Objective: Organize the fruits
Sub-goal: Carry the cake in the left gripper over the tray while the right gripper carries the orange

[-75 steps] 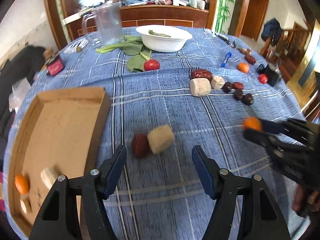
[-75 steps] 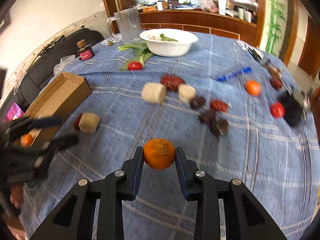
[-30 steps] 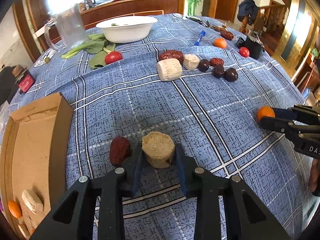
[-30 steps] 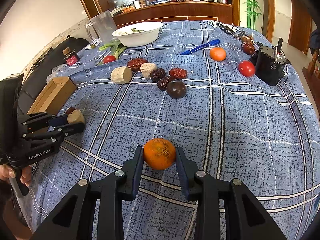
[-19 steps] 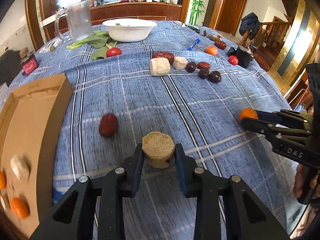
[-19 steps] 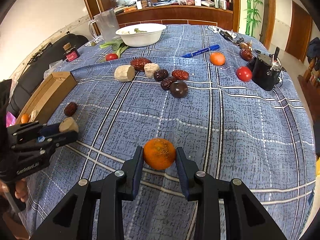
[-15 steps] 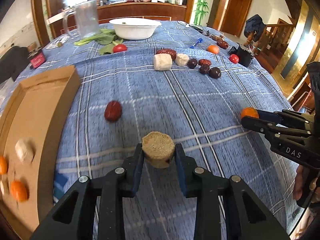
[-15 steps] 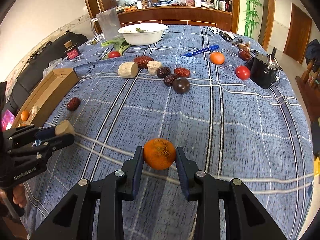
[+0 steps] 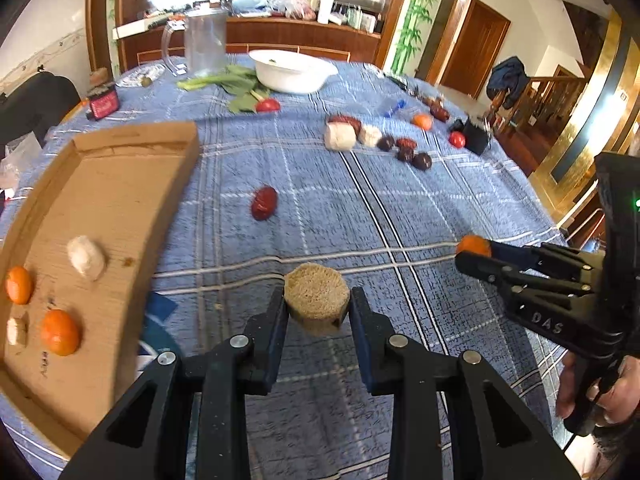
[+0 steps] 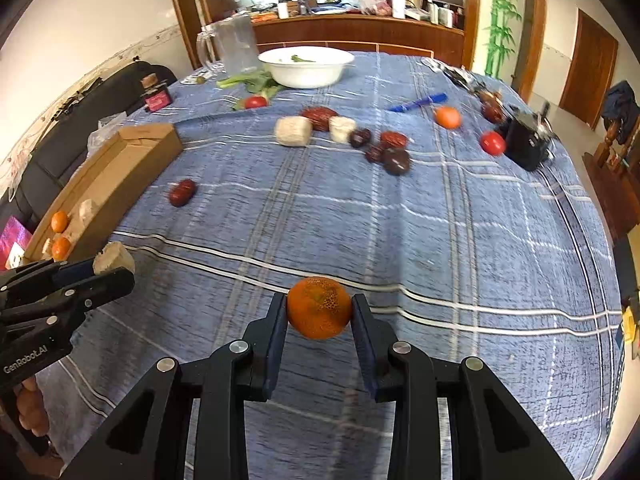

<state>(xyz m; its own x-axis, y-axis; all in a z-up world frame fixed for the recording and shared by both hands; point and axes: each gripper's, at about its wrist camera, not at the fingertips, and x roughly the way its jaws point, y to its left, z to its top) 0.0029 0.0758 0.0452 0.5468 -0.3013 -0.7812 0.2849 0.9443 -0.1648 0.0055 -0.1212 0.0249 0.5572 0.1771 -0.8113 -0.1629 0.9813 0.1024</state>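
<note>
My left gripper [image 9: 317, 308] is shut on a tan cut chunk [image 9: 316, 298] and holds it above the blue cloth, right of the cardboard tray [image 9: 120, 184]. The tray holds two oranges [image 9: 60, 332] and pale chunks [image 9: 86, 256]. My right gripper [image 10: 319, 316] is shut on an orange [image 10: 319, 307], held above the cloth near the front. A red date [image 9: 264, 203] lies alone on the cloth beside the tray. More dates, pale chunks, an orange and tomatoes lie farther back [image 10: 384, 148]. The left gripper also shows in the right wrist view [image 10: 114, 268].
A white bowl [image 9: 294, 74], leafy greens [image 9: 236, 84], a clear jug [image 9: 204, 46] and a small red jar [image 9: 103, 98] stand at the back. A blue pen [image 10: 418, 103] and a black device [image 10: 526, 142] lie at the right. The table edge drops off at right.
My left gripper closed on the tan chunk, lifted it and drew back from the red date toward the tray side. My right gripper kept holding the orange, nearly still.
</note>
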